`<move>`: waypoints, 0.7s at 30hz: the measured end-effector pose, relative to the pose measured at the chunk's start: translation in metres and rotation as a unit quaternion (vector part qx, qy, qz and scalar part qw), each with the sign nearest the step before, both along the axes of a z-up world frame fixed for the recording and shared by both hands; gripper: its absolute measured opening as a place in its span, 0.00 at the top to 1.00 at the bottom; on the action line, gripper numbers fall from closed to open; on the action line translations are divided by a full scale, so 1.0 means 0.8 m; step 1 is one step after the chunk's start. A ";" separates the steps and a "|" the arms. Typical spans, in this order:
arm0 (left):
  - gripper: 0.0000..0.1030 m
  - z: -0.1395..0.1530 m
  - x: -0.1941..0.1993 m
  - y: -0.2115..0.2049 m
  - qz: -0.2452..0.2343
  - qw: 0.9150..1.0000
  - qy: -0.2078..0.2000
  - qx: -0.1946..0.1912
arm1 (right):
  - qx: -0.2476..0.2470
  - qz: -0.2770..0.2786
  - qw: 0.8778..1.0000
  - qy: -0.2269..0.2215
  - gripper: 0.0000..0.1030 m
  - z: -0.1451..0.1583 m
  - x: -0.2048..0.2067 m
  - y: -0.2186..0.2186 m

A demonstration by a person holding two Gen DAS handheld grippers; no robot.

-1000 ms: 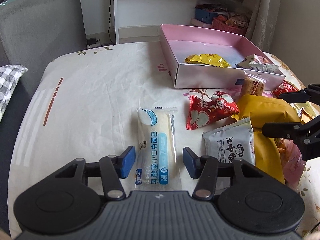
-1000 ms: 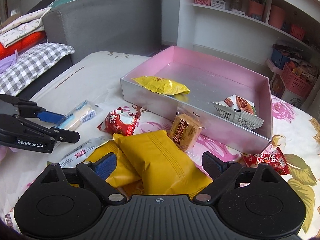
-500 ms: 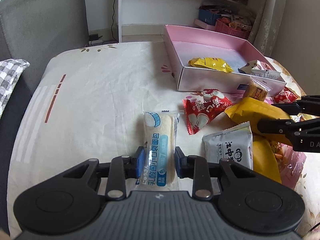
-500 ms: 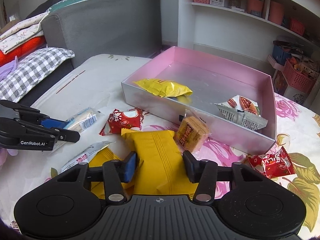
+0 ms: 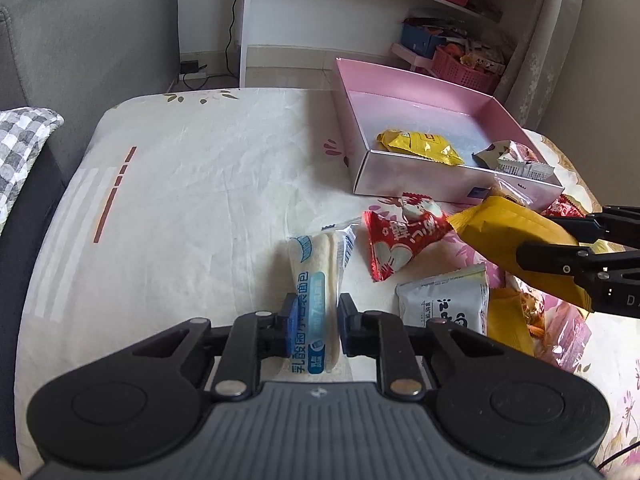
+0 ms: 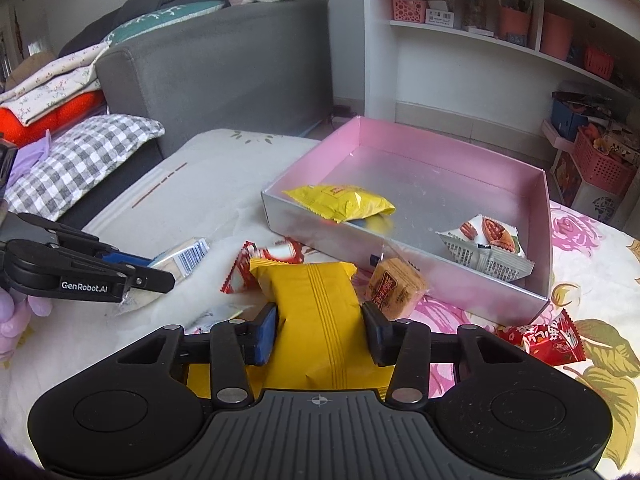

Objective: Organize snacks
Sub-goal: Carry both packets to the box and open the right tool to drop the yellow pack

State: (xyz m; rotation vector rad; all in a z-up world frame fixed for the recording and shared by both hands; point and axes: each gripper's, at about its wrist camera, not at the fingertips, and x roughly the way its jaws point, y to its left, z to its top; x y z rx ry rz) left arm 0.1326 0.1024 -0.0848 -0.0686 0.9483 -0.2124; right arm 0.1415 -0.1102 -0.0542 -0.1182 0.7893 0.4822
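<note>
My left gripper is shut on the near end of a long white and blue bread packet, which lies on the floral tablecloth. My right gripper has its jaws closing on a big yellow packet, and both pads press its sides. The left wrist view shows that yellow packet between the right gripper's fingers. The pink box stands beyond, with a small yellow packet and a walnut packet inside. The left gripper shows at the left of the right wrist view.
Loose on the cloth are a red packet, a white monkey packet, a brown biscuit, another red packet and a second yellow packet. A grey sofa and checked cushion lie left, shelves behind.
Both pairs of jaws came in from wide apart: the left onto the bread packet, the right onto the yellow packet. Neither hand shifted much.
</note>
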 end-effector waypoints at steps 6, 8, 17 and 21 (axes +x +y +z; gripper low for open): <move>0.84 0.009 0.001 0.004 0.007 1.000 -0.003 -0.011 | 0.027 -0.011 1.000 -0.003 0.57 0.015 0.001 -0.008; 0.84 0.013 0.001 0.006 0.012 1.000 -0.005 -0.017 | 0.036 -0.016 0.999 -0.005 0.57 0.020 0.002 -0.011; 0.84 0.037 0.009 0.012 0.029 0.998 -0.022 -0.041 | 0.063 -0.059 0.996 -0.015 0.57 0.038 0.015 -0.031; 0.84 0.047 0.014 0.014 0.043 0.997 -0.029 -0.059 | 0.082 -0.092 0.992 -0.012 0.57 0.042 0.026 -0.048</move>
